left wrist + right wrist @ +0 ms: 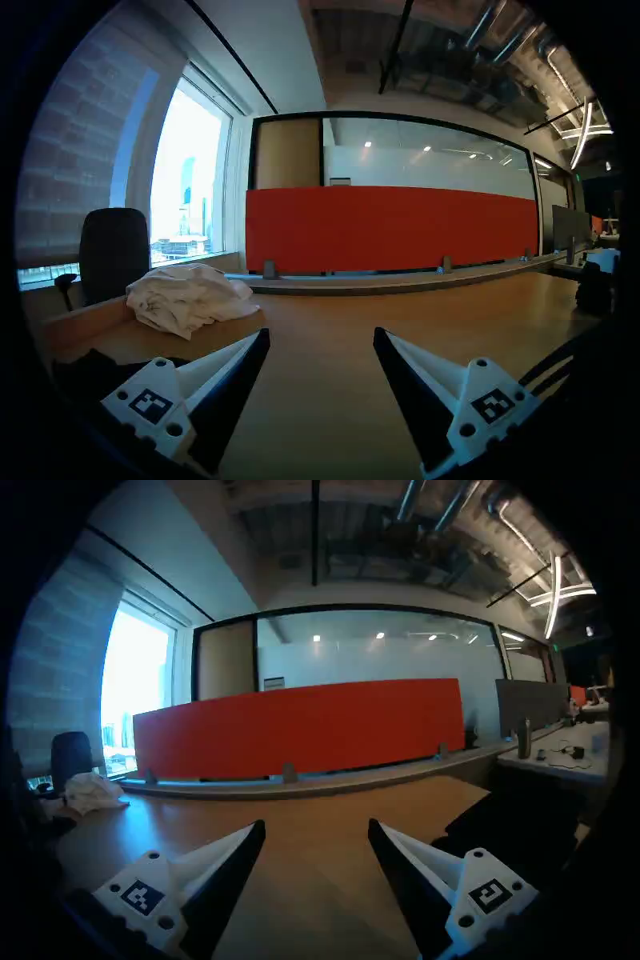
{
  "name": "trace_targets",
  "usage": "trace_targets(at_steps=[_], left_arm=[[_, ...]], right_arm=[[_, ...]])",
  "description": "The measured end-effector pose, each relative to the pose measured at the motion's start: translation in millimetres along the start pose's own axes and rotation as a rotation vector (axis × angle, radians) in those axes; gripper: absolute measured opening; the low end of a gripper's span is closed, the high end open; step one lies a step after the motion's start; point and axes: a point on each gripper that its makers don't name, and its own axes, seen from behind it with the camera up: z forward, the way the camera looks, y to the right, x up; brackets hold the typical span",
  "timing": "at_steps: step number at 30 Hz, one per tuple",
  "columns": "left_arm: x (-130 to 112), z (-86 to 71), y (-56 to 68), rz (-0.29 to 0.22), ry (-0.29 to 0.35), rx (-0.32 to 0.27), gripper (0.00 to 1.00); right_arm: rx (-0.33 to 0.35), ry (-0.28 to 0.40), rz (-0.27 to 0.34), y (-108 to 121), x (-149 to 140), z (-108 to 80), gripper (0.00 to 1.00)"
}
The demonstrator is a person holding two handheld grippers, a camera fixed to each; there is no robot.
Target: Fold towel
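— Closest to the lens, how are the left tongs [320, 331] held?
— They are held wide open above the wooden surface [448, 312], and nothing is gripped between them. The right tongs [316, 823] are spread just as widely, with nothing held either.
— What is seen behind them, biggest first?
— The surface is bounded at its far edge by a long red partition [392, 228]. A bright window [188, 200] is set to its left, and a black office chair [112, 252] is placed before that window.
— And the towel?
— The white towel [188, 296] is found crumpled in a heap on the surface, near the chair, at the left of the left gripper view and well apart from both tongs. In the right gripper view it is seen far off at the left edge.
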Motion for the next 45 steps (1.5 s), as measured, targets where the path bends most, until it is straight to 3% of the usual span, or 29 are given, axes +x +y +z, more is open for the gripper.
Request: trace_targets(at_steps=[45], left_arm=[[-0.4, 0.2, -0.9, 0.000, 0.000, 0.000, 0.96]], right_arm=[[0.003, -0.010, -0.042, -9.3, -20.4, -1.6, 0.99]])
